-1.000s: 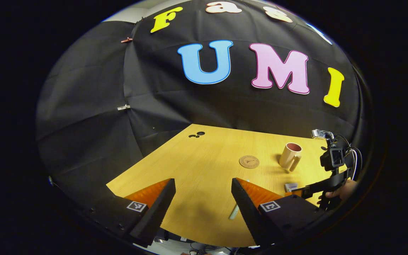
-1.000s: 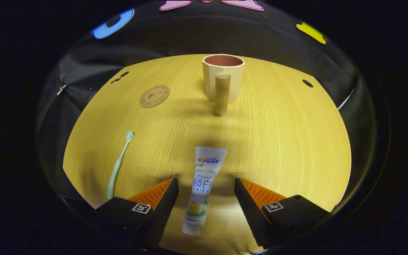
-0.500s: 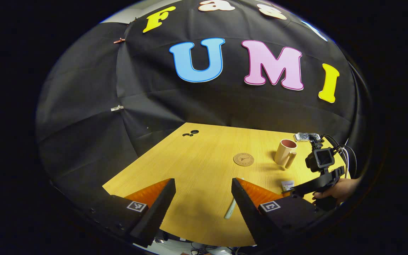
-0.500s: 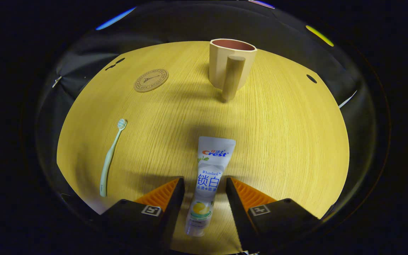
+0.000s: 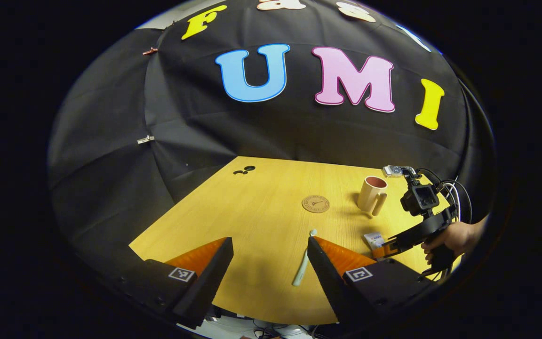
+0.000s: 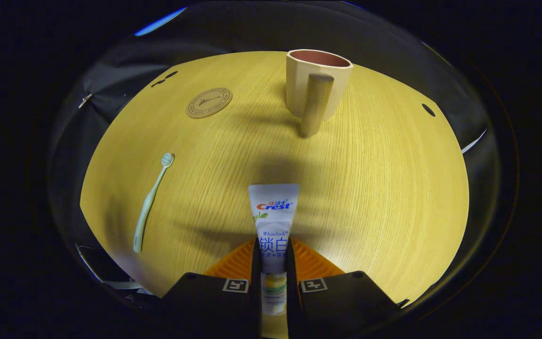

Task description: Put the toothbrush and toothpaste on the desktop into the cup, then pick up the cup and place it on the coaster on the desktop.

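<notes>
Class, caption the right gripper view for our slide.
Right tongs shut on the toothpaste; cup ahead.

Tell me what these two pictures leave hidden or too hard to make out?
- Toothpaste cap end: right gripper view, covered between the right gripper fingers.
- Cup inside: both views, its rim hides the bottom.
- Coaster print: too small to make out.
- Toothbrush: left gripper view, partly behind a left gripper finger.

a wooden table [image 5: 252,221] with light yellow top stands against the black cloth wall [image 5: 111,155]. near its far left corner there are small dark holes [image 5: 245,169], and one more dark hole [image 6: 427,109] sits near the far right edge. small metal clips [image 5: 145,139] hold the cloth.
</notes>
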`<state>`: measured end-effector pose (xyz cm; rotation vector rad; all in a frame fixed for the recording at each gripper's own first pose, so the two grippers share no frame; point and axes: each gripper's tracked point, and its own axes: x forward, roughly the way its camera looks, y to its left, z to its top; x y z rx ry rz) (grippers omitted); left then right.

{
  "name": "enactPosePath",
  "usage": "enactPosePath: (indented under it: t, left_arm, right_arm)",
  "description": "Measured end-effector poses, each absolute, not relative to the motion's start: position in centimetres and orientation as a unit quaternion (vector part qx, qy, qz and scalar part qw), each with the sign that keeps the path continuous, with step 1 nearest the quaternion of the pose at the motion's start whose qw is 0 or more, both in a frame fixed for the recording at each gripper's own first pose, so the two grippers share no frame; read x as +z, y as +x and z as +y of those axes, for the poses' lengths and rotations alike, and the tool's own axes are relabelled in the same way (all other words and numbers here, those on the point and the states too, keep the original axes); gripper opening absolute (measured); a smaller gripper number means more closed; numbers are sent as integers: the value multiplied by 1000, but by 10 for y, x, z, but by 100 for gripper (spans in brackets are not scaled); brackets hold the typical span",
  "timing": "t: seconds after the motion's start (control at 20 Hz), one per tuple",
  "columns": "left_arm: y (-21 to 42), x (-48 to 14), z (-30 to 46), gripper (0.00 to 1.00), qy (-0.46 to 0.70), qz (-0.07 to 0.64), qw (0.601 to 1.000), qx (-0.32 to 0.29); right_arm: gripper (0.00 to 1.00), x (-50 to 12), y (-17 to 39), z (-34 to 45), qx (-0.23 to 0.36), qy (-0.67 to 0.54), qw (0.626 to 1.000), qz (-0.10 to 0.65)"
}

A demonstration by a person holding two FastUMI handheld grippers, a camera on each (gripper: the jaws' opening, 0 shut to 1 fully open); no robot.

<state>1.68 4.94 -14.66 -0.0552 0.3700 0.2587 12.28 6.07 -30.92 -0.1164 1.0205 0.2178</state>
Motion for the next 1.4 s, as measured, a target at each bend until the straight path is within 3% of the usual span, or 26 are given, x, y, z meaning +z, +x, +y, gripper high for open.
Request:
enactPosePath:
  t: [0.05,0.1,0.55,0.85,1.0,1.2,1.25,1.35,1.4]
  left_arm:
    - [18,-149,49,100,-27,186,974,125]
    - [21,-151,49,100,-27,191,974,120]
    - [93,-228,25,99,-54,320,946,7]
    - [122,-289,6,96,-29,435,900,-6]
    - [125,-310,2,81,-17,476,879,-1]
    - [129,-316,-3,77,-7,496,868,2]
    - [127,-316,-4,69,-9,504,864,4]
    - [129,-318,-6,65,-7,516,856,-2]
    - [129,-317,-7,55,-6,526,850,-3]
  right_arm:
    - [16,-310,121,60,109,-55,864,488]
    - [21,-309,120,58,114,-57,864,487]
    - [20,-260,89,14,114,-42,894,431]
    - [20,-235,69,-7,113,-7,905,410]
    - [20,-228,65,-18,112,-3,908,403]
    - [20,-219,64,-31,111,7,913,393]
    - [20,-217,66,-34,112,11,913,392]
    - [20,-214,70,-36,113,18,916,386]
    - [20,-214,73,-37,113,19,917,383]
